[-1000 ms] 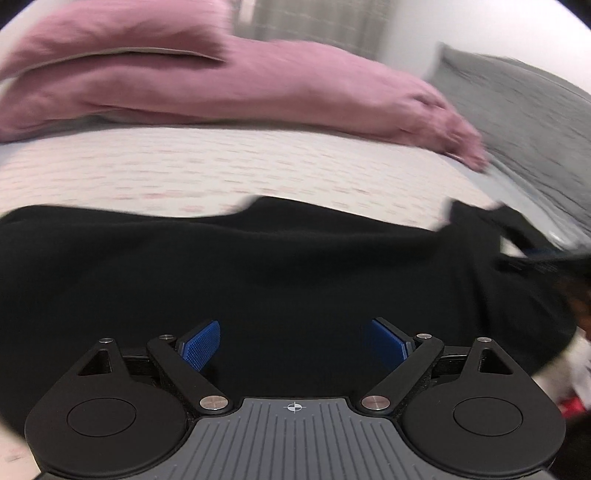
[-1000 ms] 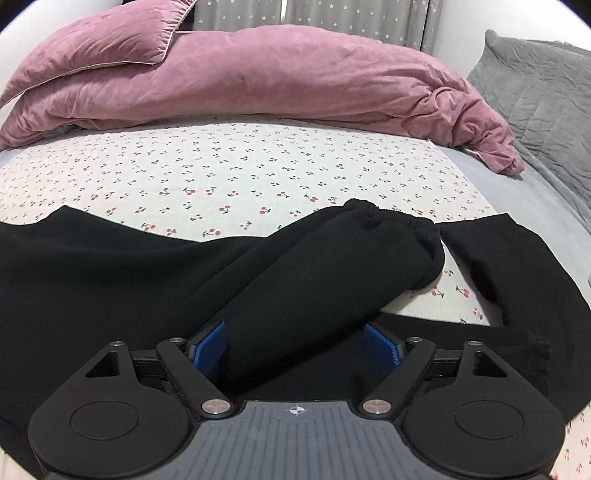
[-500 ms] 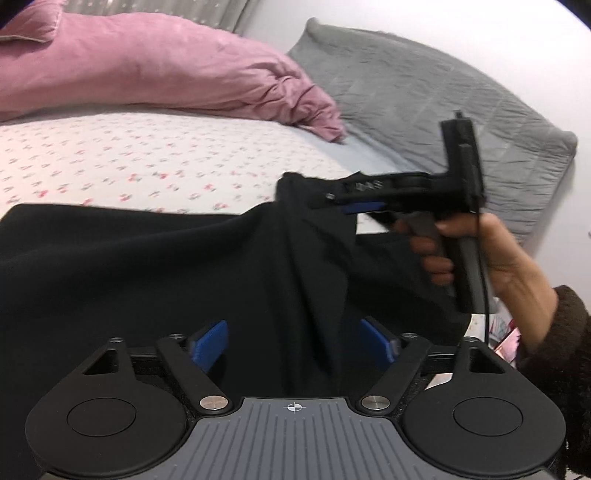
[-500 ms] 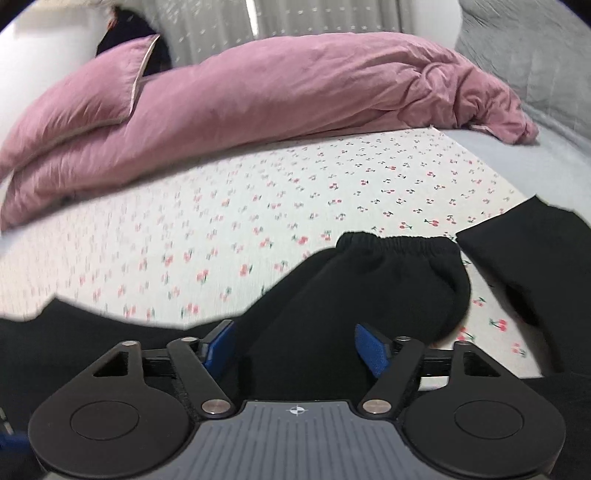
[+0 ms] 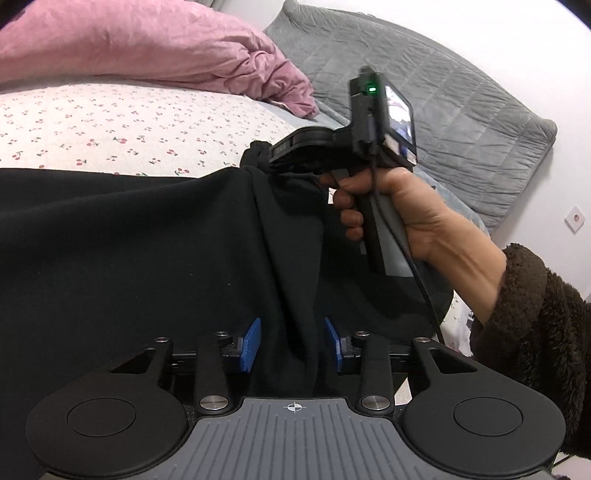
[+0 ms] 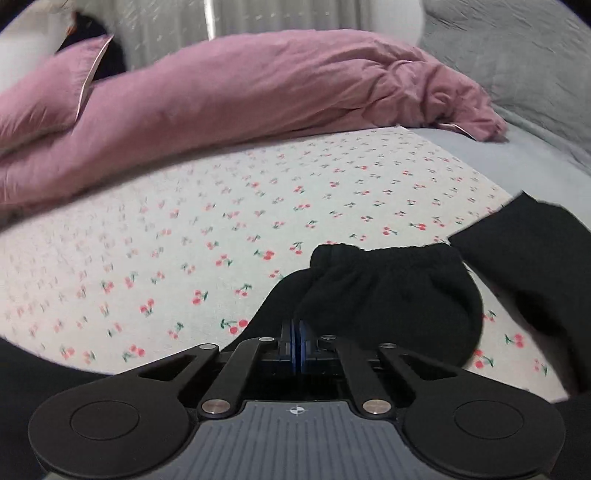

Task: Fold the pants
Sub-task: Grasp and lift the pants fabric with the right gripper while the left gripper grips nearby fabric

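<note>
— One pair of black pants (image 5: 129,240), spread across the cherry-print sheet (image 5: 110,122) of the bed. Bulk of the cloth near the left side; one elastic cuff (image 6: 391,273) lifted off the sheet, second leg (image 6: 535,258) lying flat just beside it.

— Why lifted?

— Judged as the start of a lengthwise fold: one leg raised by its end, probably to carry over onto the other. Not yet laid down.

— Right gripper (image 6: 297,339)?

— Blue pads (image 6: 304,341) pressed together, only a sliver between them, black cloth pinched there just behind the cuff. Same tool seen from the left wrist view, held in a bare hand (image 5: 406,214), nose buried in a bunched peak of fabric, folds hanging down from it.

— Left gripper (image 5: 291,345)?

— Jaws partly apart, blue pads (image 5: 251,343) either side of a hanging ridge of cloth. Straddling it, not clamped; contact with the pads hard to confirm against black fabric.

— Reason for that position?

— Likely lined up for a second grip on the same leg, so both ends travel together and the cloth stays taut.

— Surroundings?

— Pink duvet (image 6: 258,92) heaped along the far edge, pink pillow (image 6: 48,88) at its left end, grey quilted blanket (image 5: 443,99) to the right. Curtain (image 6: 258,18) behind, blurred.

— Risk?

— Thick, slack knit; sag between grips likely, crooked crease possible.
</note>
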Action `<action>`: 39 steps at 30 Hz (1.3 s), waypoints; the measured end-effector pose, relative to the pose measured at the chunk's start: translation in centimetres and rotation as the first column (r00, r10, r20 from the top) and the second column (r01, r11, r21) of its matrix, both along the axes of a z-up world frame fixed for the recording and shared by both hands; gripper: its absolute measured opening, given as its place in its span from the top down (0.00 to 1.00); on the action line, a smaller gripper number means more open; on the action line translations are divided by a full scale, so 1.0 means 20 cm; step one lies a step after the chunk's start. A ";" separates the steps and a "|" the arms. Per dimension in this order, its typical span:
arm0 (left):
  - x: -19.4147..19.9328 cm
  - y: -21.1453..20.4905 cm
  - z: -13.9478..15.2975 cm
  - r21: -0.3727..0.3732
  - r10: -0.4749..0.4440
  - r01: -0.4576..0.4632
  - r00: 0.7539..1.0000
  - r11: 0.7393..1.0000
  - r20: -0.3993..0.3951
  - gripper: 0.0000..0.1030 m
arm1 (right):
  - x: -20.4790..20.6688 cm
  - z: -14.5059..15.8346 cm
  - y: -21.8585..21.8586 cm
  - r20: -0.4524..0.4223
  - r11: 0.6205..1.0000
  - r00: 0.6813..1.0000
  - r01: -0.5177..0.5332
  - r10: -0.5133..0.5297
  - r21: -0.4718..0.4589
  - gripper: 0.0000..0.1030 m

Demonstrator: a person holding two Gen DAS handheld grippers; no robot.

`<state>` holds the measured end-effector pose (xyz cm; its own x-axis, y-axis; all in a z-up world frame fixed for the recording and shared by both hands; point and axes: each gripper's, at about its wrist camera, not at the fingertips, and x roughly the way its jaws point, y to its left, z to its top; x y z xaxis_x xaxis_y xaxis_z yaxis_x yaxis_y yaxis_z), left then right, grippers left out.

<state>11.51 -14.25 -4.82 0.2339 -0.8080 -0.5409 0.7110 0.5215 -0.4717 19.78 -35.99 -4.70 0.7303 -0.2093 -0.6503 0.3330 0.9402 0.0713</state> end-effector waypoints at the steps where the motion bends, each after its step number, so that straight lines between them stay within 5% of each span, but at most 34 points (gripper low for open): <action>1: 0.00 0.00 0.00 -0.002 0.002 -0.002 1.000 1.000 0.002 0.68 | -0.03 0.02 -0.01 0.012 1.000 1.000 0.011 -0.011 0.004 0.99; 12: -0.09 0.02 0.04 0.000 -0.019 0.019 0.996 1.000 0.082 0.69 | -0.58 0.23 -0.15 0.155 0.997 0.985 0.078 -0.076 -0.007 0.99; 22: -0.22 0.02 0.06 0.045 -0.144 0.138 0.974 0.989 0.175 0.68 | -1.03 0.14 -0.36 0.141 0.970 0.978 0.123 -0.154 0.210 0.97; 23: -0.23 0.02 0.06 0.059 -0.150 0.141 0.971 0.988 0.185 0.67 | -1.07 0.12 -0.38 0.152 0.962 0.975 0.123 -0.163 0.243 0.94; 26: -0.25 0.01 0.05 0.094 -0.161 0.144 0.963 0.985 0.216 0.66 | -1.17 0.06 -0.45 0.256 0.924 0.946 0.095 -0.200 0.371 0.66; 27: -0.27 0.01 0.05 0.102 -0.164 0.144 0.960 0.984 0.228 0.64 | -1.19 0.04 -0.48 0.280 0.901 0.935 0.081 -0.216 0.426 0.47; 28: -0.28 0.01 0.05 0.108 -0.168 0.145 0.957 0.984 0.239 0.64 | -1.20 0.03 -0.50 0.287 0.879 0.929 0.074 -0.232 0.470 0.41; 39: -0.30 0.00 0.05 0.148 -0.183 0.144 0.940 0.978 0.289 0.63 | -0.95 -0.02 -0.55 0.259 0.887 0.936 0.101 -0.238 0.451 0.41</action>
